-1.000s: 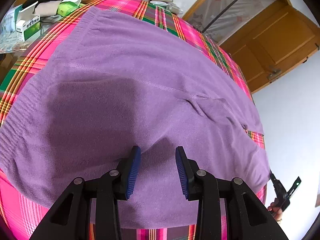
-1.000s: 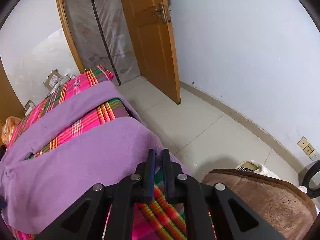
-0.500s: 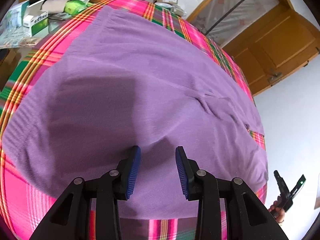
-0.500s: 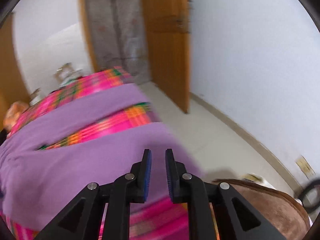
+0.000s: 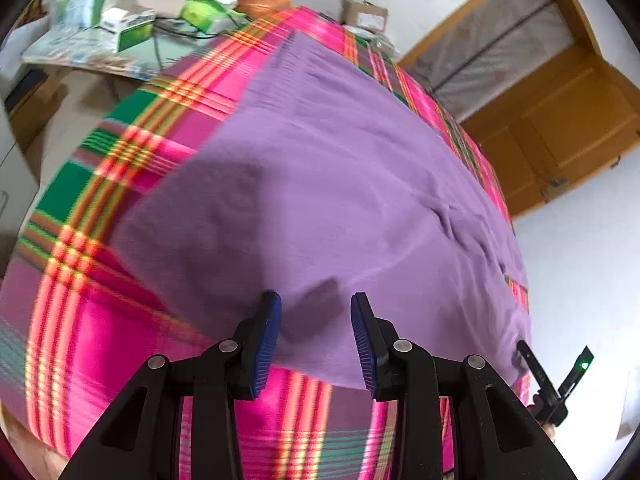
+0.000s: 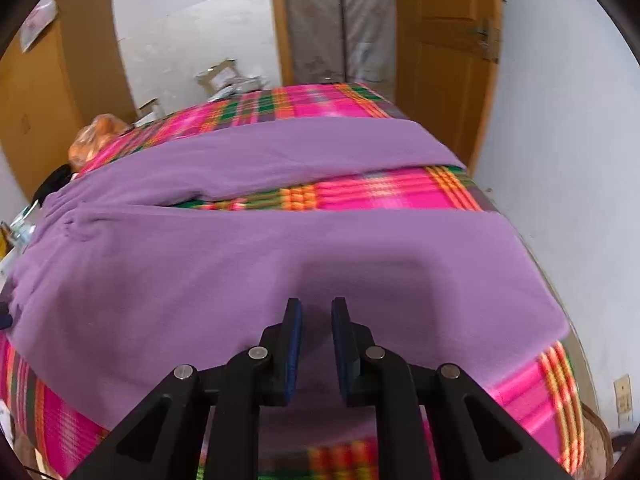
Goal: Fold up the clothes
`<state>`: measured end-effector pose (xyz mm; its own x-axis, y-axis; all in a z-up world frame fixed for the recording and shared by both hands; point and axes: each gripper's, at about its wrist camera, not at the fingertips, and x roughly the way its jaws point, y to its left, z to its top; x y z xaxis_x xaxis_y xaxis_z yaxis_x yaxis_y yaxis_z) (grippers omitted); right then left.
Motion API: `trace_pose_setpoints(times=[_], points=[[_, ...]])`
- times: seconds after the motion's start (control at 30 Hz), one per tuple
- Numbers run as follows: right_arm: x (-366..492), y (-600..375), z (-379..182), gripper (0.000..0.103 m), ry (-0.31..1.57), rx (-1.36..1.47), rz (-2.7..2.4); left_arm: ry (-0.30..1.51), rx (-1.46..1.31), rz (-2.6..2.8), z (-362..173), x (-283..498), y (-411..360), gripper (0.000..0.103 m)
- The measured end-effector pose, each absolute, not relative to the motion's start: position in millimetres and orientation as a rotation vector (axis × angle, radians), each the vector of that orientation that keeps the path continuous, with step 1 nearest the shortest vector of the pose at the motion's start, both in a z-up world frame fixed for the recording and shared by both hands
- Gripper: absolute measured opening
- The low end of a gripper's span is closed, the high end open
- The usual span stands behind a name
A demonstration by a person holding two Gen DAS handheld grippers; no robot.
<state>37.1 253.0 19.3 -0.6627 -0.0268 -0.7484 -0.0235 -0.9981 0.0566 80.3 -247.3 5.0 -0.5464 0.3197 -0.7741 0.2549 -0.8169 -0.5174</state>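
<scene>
A: Nearest, what do your claws show?

B: My left gripper (image 5: 316, 336) hovers with jaws wide apart over the near hem of the purple trousers (image 5: 340, 184); my right gripper (image 6: 316, 344) hovers with jaws slightly apart, gripping nothing, above the nearer leg (image 6: 280, 264).

A: How should the step be done, in your judgement?

B: Each claw should pinch the near edge through both layers, then lift together so the cloth folds flat.

A: And farther off?

B: The trousers lie spread on the plaid cloth (image 6: 380, 194). Their long axis runs left to right; the waist lies at my left, the cuffs at my right. The far leg (image 6: 280, 152) splays away towards the door (image 6: 448, 52).
</scene>
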Motion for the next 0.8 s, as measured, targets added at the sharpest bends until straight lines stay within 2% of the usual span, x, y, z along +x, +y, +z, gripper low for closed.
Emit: trace_pose_setpoints(times=[0.27,0.53,0.57,0.63,0.8], points=[[17,195,28,0.015,-0.026,1.22,-2.722,-1.042,-1.486,2.631,9,80,-277,0.038],[1,112,14,0.016,0.061,1.2,-2.48,-0.939,-1.478,2.649,16,46,-267,0.038],[2,103,13,0.018,0.078,1.198,-2.466,-0.932,-1.483,2.644,16,42,-267,0.038],[-2,89,15,0.036,0.111,1.185,-2.448,-0.9,-1.491,2.648,15,33,-266,0.038],[-2,62,12,0.039,0.121,1.178,-2.361,-0.925,-1.513,2.637,8,23,-274,0.037]])
